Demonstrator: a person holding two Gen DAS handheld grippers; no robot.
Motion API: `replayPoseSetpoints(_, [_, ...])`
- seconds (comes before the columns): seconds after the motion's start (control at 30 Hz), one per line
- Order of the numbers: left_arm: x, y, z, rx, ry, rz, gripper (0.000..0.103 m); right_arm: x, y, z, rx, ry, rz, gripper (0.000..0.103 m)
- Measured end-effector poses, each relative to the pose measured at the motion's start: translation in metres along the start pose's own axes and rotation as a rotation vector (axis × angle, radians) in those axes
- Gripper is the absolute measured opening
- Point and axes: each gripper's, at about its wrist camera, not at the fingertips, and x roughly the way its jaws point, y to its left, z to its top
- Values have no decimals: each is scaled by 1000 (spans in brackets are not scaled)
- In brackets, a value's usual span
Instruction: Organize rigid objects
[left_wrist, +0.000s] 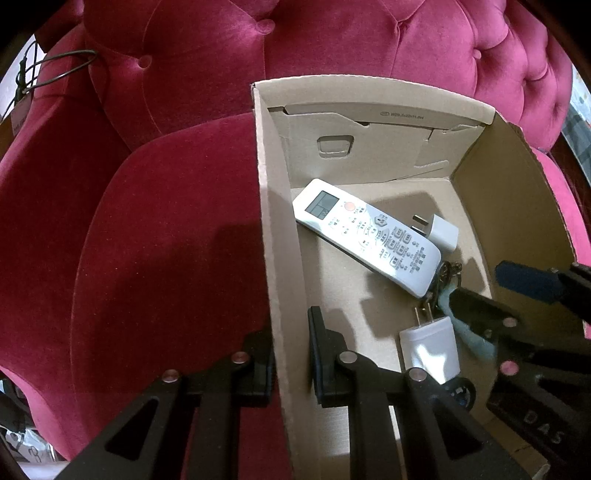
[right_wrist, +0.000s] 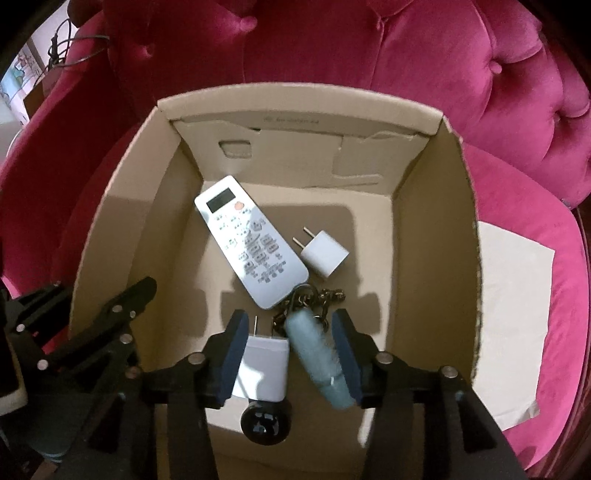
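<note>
An open cardboard box (left_wrist: 280, 258) (right_wrist: 436, 229) sits on a pink velvet armchair. Inside lie a white remote (left_wrist: 369, 236) (right_wrist: 251, 240), a small white plug adapter (left_wrist: 441, 232) (right_wrist: 325, 256), a larger white charger (left_wrist: 430, 347) (right_wrist: 264, 365), a pale blue tube with a chain (right_wrist: 317, 354) and a black round object (right_wrist: 264, 422). My left gripper (left_wrist: 291, 354) straddles the box's left wall, its fingers close on either side of it. My right gripper (right_wrist: 290, 354) is open low inside the box, around the charger and the blue tube.
The pink tufted armchair (left_wrist: 147, 221) (right_wrist: 517, 110) surrounds the box. A white sheet of paper (right_wrist: 517, 314) lies on the seat right of the box. A dark cable (left_wrist: 55, 70) hangs over the left armrest.
</note>
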Motion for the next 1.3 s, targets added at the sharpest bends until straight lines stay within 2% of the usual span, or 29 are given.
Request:
replayPoseSetpoints(0.17, [0, -1, 0, 0, 0, 1, 16, -8, -1, 3, 8, -16, -8, 54])
replayPoseSetpoints(0.33, [0, -1, 0, 1, 1, 3, 16, -28, -6, 1, 20, -47, -30, 64])
replayPoseSetpoints(0.5, [0, -2, 1, -1, 1, 1, 16, -47, -12, 2, 38, -61, -51, 68])
replayPoseSetpoints(0.73, [-1, -2, 1, 3, 1, 7, 16, -64, -31, -2, 71, -71, -94, 76])
replayPoseSetpoints(0.97, [0, -5, 1, 2, 3, 13, 16, -82, -56, -11, 115, -77, -110, 80])
replayPoseSetpoints(1.03, [0, -6, 1, 4, 3, 19, 16, -88, -64, -15, 126, -86, -120, 88])
replayPoseSetpoints(1.17, [0, -9, 2, 8, 3, 29, 16, -94, -73, -18, 142, -88, -119, 93])
replayPoseSetpoints(1.23, [0, -10, 2, 10, 3, 34, 16, -96, -75, -20, 143, -95, -123, 103])
replayPoseSetpoints(1.3, [0, -11, 2, 6, 4, 38, 16, -99, -76, -20, 142, -110, -127, 103])
